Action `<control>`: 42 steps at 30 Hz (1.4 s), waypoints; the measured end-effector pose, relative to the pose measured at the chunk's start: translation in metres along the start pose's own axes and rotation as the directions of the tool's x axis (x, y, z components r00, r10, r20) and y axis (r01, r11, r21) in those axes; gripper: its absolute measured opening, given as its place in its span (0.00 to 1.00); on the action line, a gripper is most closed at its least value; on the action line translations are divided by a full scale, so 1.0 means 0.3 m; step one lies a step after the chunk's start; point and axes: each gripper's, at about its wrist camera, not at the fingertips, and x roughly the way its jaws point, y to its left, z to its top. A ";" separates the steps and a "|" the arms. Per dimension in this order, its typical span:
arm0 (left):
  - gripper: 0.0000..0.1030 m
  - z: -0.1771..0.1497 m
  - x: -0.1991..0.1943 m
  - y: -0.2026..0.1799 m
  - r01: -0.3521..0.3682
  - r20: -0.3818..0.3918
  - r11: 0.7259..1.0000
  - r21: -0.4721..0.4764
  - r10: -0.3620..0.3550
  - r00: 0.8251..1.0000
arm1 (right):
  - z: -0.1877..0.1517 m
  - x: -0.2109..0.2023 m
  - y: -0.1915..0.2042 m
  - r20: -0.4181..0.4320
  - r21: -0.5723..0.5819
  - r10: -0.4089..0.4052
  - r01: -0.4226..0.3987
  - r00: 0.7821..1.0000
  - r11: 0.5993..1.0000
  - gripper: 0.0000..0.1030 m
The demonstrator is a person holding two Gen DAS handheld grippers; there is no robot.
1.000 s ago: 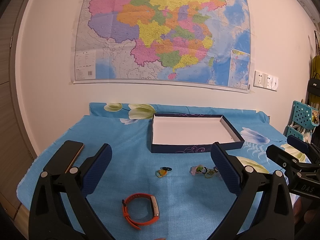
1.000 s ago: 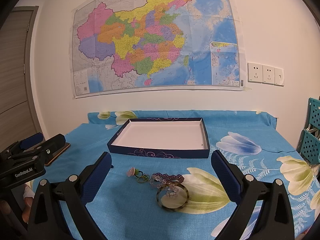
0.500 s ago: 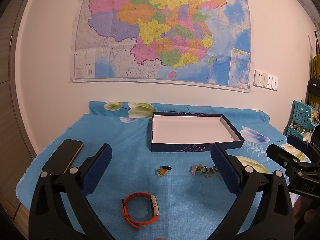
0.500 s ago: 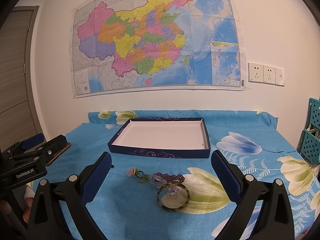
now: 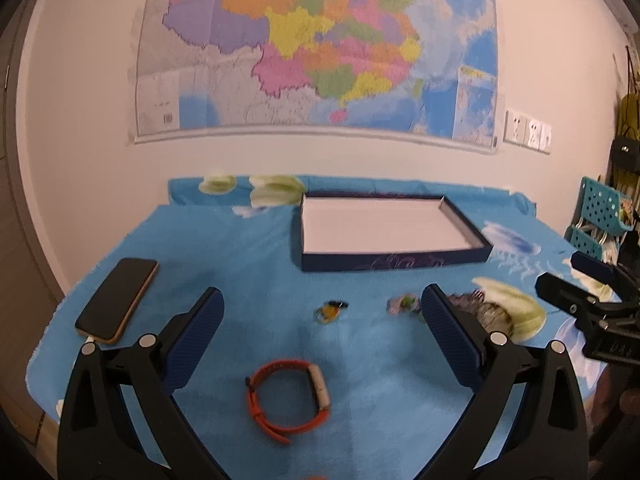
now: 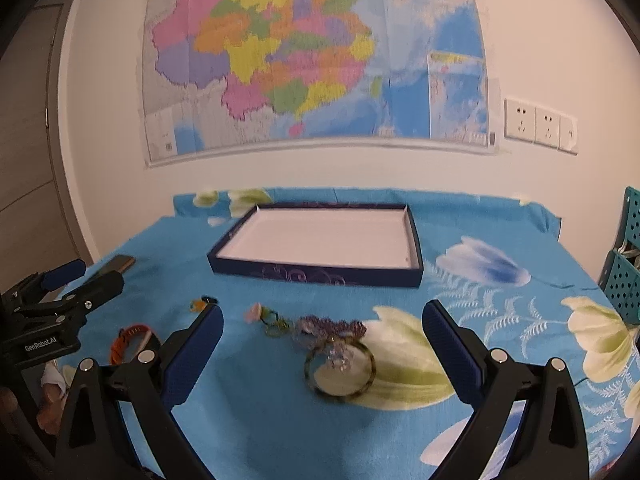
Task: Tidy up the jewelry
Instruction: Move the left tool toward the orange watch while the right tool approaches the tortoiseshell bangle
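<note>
Left gripper: fingers spread wide, nothing between them, held above the front part of the table. Right gripper: fingers likewise spread wide and empty, held above the table to the right of the left one. Below and between the left fingers lies an orange watch, on its side near the front edge of the blue flowered cloth. Beyond it, toward the middle of the table, sits a small yellow-and-black piece, detail too blurred to identify. To its right is a pink and green cluster of small items, and touching that a purple beaded piece lying partly over a green-brown bangle; the bangle rests flat between the right fingers. A shallow dark-blue box with a white inside stands toward the back edge of the table, well apart from all the jewellery; nothing is in it. A black phone lies near the left edge. On the wall behind hang a coloured map and white wall sockets. A teal perforated basket stands off the right edge.
</note>
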 end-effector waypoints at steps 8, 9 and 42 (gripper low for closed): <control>0.94 -0.081 0.104 0.101 0.029 -0.164 0.998 -0.059 -0.039 0.986 | -0.051 0.110 -0.058 -0.160 0.023 0.021 -0.018 0.987 1.000 0.87; 0.94 -0.089 0.113 0.110 0.028 -0.179 0.998 -0.064 -0.039 0.983 | -0.058 0.130 -0.068 -0.190 0.030 0.025 -0.020 0.981 0.999 0.82; 0.80 -0.184 0.191 0.011 0.281 -0.354 0.955 -0.095 -0.296 0.887 | -0.107 0.253 -0.155 -0.324 0.165 0.123 -0.072 0.938 0.984 0.48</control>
